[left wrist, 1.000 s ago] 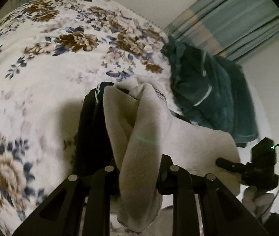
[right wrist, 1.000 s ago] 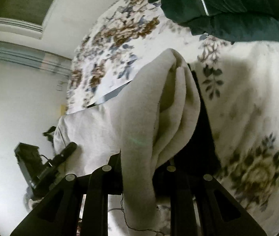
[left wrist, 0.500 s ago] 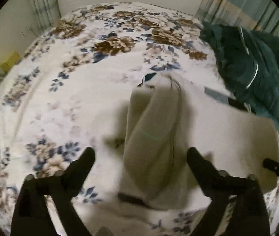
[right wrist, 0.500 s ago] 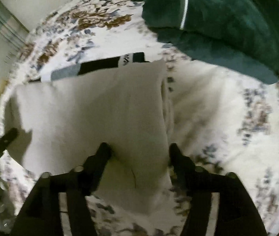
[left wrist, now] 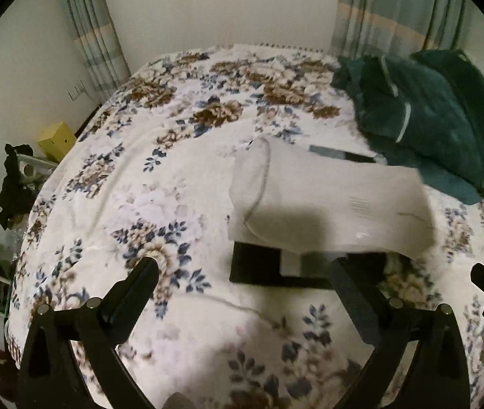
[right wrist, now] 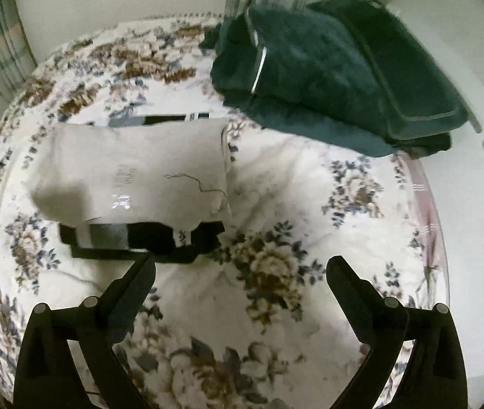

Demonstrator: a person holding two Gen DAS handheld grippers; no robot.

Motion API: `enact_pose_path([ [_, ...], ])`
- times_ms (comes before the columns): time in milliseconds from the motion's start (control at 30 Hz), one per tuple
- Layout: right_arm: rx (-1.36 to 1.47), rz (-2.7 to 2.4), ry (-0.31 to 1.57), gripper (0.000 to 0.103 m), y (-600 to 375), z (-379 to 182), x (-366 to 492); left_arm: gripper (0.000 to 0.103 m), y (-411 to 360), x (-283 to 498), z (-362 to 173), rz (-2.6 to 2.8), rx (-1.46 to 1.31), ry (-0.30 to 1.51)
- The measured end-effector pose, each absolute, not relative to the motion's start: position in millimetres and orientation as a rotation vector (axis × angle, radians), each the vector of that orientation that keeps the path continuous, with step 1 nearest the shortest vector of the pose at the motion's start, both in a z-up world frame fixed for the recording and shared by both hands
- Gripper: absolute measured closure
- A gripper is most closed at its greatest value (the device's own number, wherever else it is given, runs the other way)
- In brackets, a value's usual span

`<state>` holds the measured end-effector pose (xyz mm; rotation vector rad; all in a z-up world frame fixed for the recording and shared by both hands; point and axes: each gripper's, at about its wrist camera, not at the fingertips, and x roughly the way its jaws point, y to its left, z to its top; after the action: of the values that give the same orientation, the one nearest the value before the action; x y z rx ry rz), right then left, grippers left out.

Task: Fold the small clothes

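A folded cream-white garment (left wrist: 330, 201) lies flat on the floral bedspread (left wrist: 160, 184), on top of a black, grey and white striped piece (left wrist: 259, 266) that sticks out below and behind it. It also shows in the right wrist view (right wrist: 132, 173), with the striped piece (right wrist: 139, 238) under it. My left gripper (left wrist: 245, 272) is open and empty, just in front of the pile. My right gripper (right wrist: 242, 269) is open and empty, in front of the pile's right end.
A folded dark green blanket (left wrist: 436, 119) lies at the back right of the bed, also in the right wrist view (right wrist: 337, 78). Curtains (left wrist: 388, 10) and a wall stand behind. A yellow box (left wrist: 56, 139) and dark clutter (left wrist: 11, 187) sit off the bed's left side.
Both grippers were shut on the cream garment and held it up. They lowered it onto the bed, opened, let go and pulled back. The garment now lies folded flat.
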<state>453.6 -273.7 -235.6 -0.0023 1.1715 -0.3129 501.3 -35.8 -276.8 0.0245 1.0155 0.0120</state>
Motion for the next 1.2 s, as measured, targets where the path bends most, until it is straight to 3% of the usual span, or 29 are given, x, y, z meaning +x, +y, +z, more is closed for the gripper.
enact_pose_path([
  [667,-0.026,-0.293,0.803,0.002,-237,42,197,0.000,-37,293,-64,-0.012,0.002,0.744],
  [933,-0.014,-0.265,0.714,0.002,-230,104,128,0.000,-32,242,-23,-0.027,-0.007,0.671],
  [1200,0.001,-0.242,0.665,0.002,-226,131,90,0.000,-29,212,-7,-0.028,0.005,0.649],
])
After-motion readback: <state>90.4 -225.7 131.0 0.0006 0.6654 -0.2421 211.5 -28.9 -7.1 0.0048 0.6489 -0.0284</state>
